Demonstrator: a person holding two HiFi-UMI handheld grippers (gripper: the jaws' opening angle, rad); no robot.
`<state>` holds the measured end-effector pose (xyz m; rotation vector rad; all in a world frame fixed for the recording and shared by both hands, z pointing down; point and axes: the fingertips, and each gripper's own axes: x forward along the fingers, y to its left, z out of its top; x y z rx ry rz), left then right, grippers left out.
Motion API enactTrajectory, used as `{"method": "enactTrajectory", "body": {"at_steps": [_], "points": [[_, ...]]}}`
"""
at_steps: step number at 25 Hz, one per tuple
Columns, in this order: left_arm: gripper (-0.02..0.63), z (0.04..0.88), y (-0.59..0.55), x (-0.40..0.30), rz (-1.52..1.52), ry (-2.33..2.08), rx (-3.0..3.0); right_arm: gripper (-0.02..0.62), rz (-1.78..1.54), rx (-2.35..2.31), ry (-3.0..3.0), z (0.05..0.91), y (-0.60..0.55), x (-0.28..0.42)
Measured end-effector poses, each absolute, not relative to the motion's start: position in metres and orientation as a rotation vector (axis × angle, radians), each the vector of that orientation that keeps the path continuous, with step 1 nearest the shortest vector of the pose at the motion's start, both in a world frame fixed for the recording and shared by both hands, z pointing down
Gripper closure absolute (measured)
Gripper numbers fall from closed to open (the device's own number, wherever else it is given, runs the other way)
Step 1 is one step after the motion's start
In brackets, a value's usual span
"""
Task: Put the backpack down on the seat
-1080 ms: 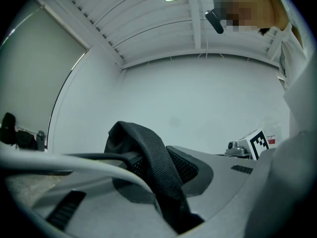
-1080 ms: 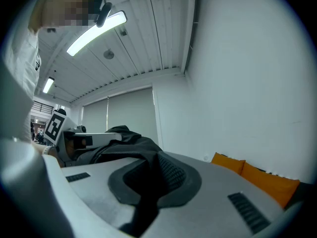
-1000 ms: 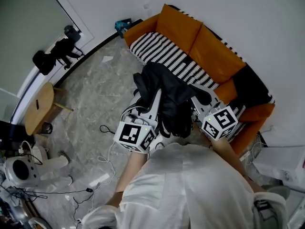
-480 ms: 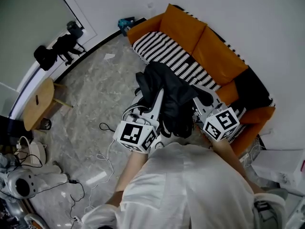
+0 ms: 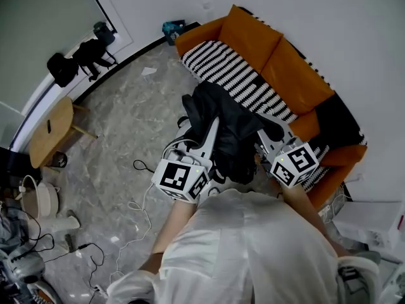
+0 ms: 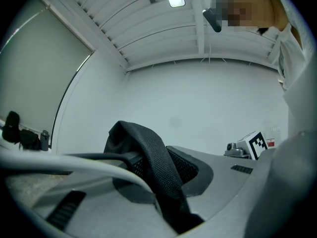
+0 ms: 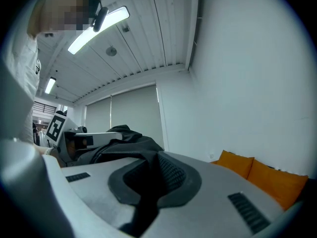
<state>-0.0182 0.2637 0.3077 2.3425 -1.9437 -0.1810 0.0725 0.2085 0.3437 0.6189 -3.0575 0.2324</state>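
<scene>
The backpack (image 5: 228, 128) hangs in the air between the two grippers, just ahead of their tips, not yet set down. The left gripper (image 6: 166, 185) is nearly closed, pinching a black strap (image 6: 148, 150); the right gripper (image 7: 148, 182) is clamped on the bag's dark fabric. The striped seat (image 5: 231, 75) of the orange sofa (image 5: 288, 59) lies beyond and below both grippers. The lift looks done; what seems left is carrying the bag over the cushion, lowering it and letting go.
</scene>
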Motion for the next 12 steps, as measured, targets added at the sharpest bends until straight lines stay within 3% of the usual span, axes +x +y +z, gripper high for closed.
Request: {"method": "enactTrajectory", "body": {"at_steps": [5, 12], "points": [[0.522, 0.297, 0.271, -0.023, -0.172, -1.952, 2.342, 0.569, 0.211, 0.586, -3.070, 0.333, 0.215, 0.066], [0.522, 0.296, 0.327, -0.111, -0.209, -1.942, 2.379, 0.569, 0.201, 0.596, -3.059, 0.337, 0.271, -0.023]]}}
